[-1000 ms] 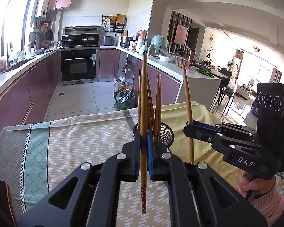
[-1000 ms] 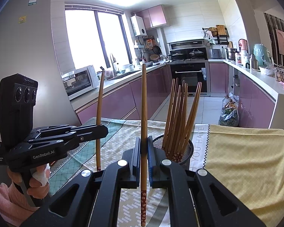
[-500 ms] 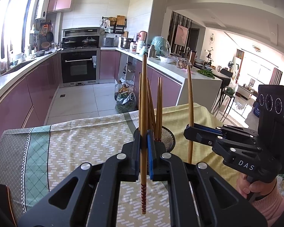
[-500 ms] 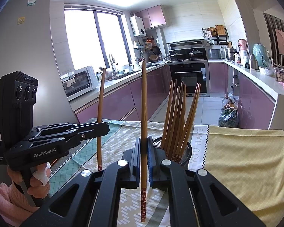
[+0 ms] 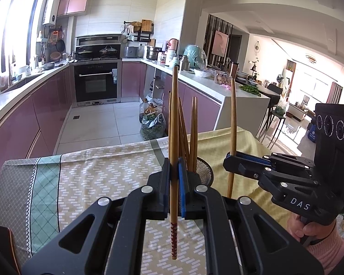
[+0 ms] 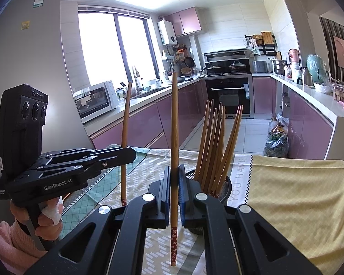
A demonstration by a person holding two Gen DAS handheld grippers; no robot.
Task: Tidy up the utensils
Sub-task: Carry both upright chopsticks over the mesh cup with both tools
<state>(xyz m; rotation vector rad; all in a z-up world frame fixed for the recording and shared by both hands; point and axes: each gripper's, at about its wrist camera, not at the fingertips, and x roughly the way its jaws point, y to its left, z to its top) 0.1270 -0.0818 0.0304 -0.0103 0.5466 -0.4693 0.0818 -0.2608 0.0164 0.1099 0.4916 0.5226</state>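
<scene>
- The left gripper (image 5: 174, 178) is clamped on one chopstick (image 5: 173, 151), held upright; its patterned red end hangs below the pads, above the tablecloth (image 5: 98, 174).
- The right gripper (image 6: 174, 180) likewise pinches a second chopstick (image 6: 174, 137), upright, red flowered end down.
- Each gripper shows in the other's view from the side, so the pads' contact there is hard to make out.
- The mesh holder (image 6: 227, 184) stands on the cloth just beyond both grippers, between them; its base is hidden behind the right gripper's fingers.
- A bundle of chopsticks (image 6: 214, 146) leans in the holder, red ends down; in the left view most are masked by the held stick.
- The table edges are cut off by the gripper bodies.
- Behind lies the kitchen: oven (image 5: 95, 83), counter (image 6: 318, 96).
</scene>
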